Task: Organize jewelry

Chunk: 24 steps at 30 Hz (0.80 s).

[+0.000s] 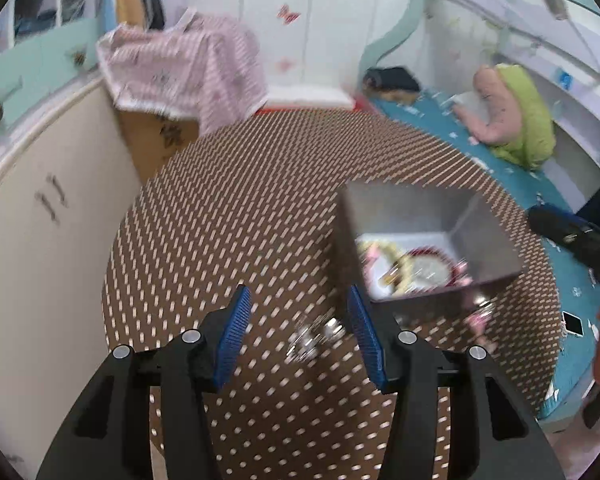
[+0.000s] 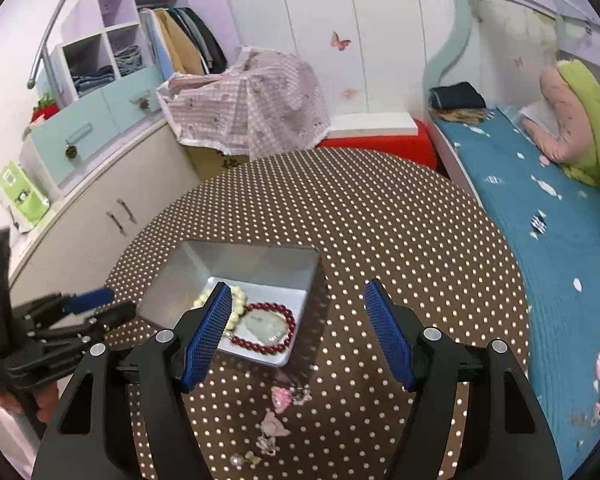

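Note:
A grey metal tin (image 2: 204, 264) (image 1: 416, 208) stands on the brown polka-dot table. It holds a cream bead bracelet (image 2: 236, 300), a red bead bracelet (image 2: 290, 326) and a pale round pendant (image 2: 266, 326). Pink charm jewelry (image 2: 282, 398) lies on the cloth in front of the tin, between my right gripper's jaws. My right gripper (image 2: 298, 292) is open above it. My left gripper (image 1: 298, 304) is open over a blurred silver piece (image 1: 314, 336) on the table; it also shows in the right wrist view (image 2: 86, 306).
The round table (image 2: 400, 240) has a cabinet (image 2: 100, 208) on its left and a bed with a blue sheet (image 2: 540, 216) on its right. A cloth-covered box (image 2: 256, 100) and a red stool (image 2: 380, 146) stand behind it.

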Each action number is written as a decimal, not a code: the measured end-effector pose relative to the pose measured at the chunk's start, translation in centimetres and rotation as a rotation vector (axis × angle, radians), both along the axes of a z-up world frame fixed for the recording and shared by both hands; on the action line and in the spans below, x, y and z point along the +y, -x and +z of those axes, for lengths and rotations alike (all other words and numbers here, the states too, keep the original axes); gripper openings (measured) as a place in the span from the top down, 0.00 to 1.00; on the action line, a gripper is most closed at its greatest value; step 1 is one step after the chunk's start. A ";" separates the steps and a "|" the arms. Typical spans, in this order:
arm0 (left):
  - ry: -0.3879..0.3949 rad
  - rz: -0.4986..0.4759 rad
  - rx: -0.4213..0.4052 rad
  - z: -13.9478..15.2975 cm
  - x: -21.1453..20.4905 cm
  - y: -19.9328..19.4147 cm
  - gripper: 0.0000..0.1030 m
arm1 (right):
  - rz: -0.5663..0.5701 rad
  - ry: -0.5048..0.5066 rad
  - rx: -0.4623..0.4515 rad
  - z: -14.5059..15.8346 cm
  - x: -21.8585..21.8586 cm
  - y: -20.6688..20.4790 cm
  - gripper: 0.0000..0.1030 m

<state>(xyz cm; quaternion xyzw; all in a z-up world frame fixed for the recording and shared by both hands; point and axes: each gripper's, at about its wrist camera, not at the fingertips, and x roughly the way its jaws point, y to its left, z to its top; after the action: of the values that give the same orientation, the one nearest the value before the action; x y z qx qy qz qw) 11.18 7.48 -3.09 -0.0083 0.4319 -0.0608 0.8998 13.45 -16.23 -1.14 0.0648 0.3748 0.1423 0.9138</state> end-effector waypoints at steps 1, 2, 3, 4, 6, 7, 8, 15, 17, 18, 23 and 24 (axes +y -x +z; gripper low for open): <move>-0.001 0.006 0.014 -0.5 0.3 -0.1 0.53 | -0.002 0.000 0.007 -0.2 0.0 0.0 0.35; -0.003 0.011 0.030 -1.1 0.4 -0.1 0.53 | -0.003 0.002 0.014 -0.5 0.1 0.0 0.35; -0.006 0.011 0.048 -1.8 0.4 -0.2 0.53 | 0.000 0.006 0.022 -0.8 0.2 -0.1 0.35; -0.009 0.008 0.062 -2.4 0.3 -0.3 0.53 | 0.001 0.009 0.028 -1.1 0.3 -0.1 0.35; -0.027 -0.002 0.083 -3.3 -0.3 -0.4 0.53 | 0.006 0.016 0.036 -1.5 0.4 0.0 0.35; -0.052 0.006 0.101 -3.9 -0.6 -0.5 0.54 | 0.007 0.018 0.039 -1.5 0.5 -0.1 0.35; -0.064 0.014 0.104 -4.2 -0.8 -0.6 0.58 | 0.007 0.020 0.043 -1.7 0.5 -0.1 0.35; -0.112 0.010 0.071 -3.3 -1.7 -0.6 0.93 | -0.002 0.034 0.046 -1.9 0.4 -0.1 0.35; -0.108 0.027 0.036 -1.9 -1.3 -0.6 0.93 | -0.001 0.034 0.044 -1.8 0.3 0.0 0.35; -0.103 0.027 0.020 -1.3 -1.1 -0.5 0.93 | -0.002 0.036 0.043 -1.9 0.3 0.1 0.35; -0.086 0.026 -0.097 3.1 -1.2 0.1 0.93 | -0.008 0.018 0.038 -1.7 -0.2 0.4 0.35; -0.079 0.019 -0.121 4.0 -1.3 0.2 0.93 | -0.011 0.015 0.036 -1.6 -0.4 0.5 0.35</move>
<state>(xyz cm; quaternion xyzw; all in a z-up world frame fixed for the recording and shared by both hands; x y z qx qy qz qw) 10.95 6.14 0.92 0.0268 0.3784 -0.0354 0.9246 12.94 -16.64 -2.77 0.0626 0.3921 0.1334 0.9080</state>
